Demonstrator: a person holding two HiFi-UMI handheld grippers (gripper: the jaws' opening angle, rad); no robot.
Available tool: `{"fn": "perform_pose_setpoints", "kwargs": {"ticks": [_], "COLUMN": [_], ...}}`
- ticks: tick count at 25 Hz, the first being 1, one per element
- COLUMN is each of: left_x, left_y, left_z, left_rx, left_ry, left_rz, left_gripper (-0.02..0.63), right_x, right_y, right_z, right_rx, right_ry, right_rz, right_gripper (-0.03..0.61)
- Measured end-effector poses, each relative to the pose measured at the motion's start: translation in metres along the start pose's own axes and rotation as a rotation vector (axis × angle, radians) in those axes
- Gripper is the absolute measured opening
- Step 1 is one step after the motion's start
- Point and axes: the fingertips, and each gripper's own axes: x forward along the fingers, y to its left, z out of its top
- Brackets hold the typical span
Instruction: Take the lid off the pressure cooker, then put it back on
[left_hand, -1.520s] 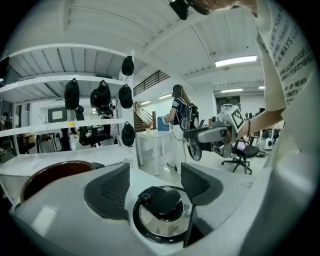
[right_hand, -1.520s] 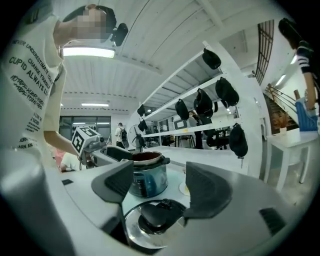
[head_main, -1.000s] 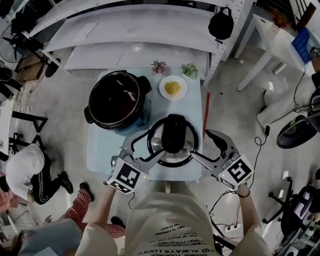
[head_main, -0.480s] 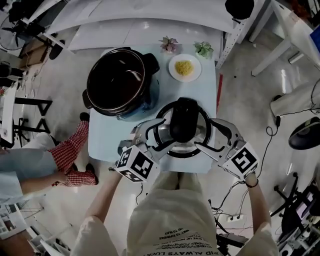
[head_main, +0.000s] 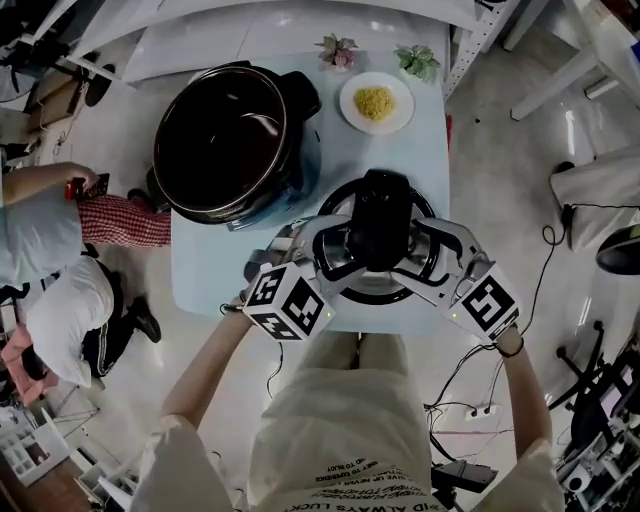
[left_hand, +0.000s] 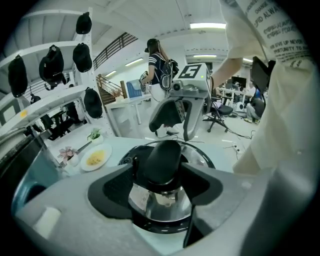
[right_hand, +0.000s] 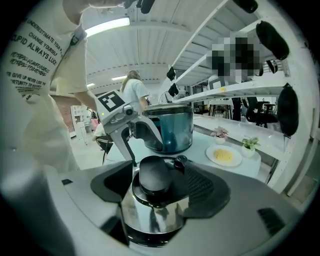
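The pressure cooker lid (head_main: 372, 288), steel with a long black handle (head_main: 378, 215), lies on the pale blue table (head_main: 205, 272) near its front edge. My left gripper (head_main: 325, 245) comes in from the left and my right gripper (head_main: 432, 250) from the right. Each has its jaws closed against the sides of the handle. The handle fills the gap of the left gripper (left_hand: 159, 170) and of the right gripper (right_hand: 157, 177). The open cooker pot (head_main: 220, 140) stands at the back left, uncovered, also seen as the pot (right_hand: 170, 127) beyond the lid.
A white plate of yellow food (head_main: 375, 102) and two small potted plants (head_main: 337, 50) sit at the table's back edge. White shelving rises behind. People crouch on the floor at the left (head_main: 50, 300). Cables lie on the floor at the right (head_main: 470, 400).
Both grippers moved inward from beside the lid and now clasp its handle. The right gripper, which stood apart a second ago, has come in against it.
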Motion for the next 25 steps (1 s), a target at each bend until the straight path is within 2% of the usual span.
{"fn": "perform_pose_setpoints", "kwargs": {"ticks": [13,20,22,25], "left_x": [0.025,0.032,0.033,0.035], "left_y": [-0.007,-0.01,-0.011,-0.012], "left_z": [-0.009,-0.009,-0.012,-0.012], "left_rx": [0.06,0.084,0.092,0.089], "left_ry": [-0.002,0.0,0.01,0.01], "left_rz": [-0.177,-0.222,-0.236,-0.255], "left_gripper": [0.304,0.304,0.301,0.293], "right_x": [0.032,0.04,0.043,0.044], "right_y": [0.007,0.005,0.007,0.008], "right_z": [-0.03,-0.034,-0.035,-0.036], "right_rx": [-0.089,-0.128,-0.155,-0.151], "right_ry": [0.119,0.159,0.173,0.173], "right_rz": [0.08,0.11,0.12,0.141], "right_gripper": [0.321,0.317,0.279,0.279]}}
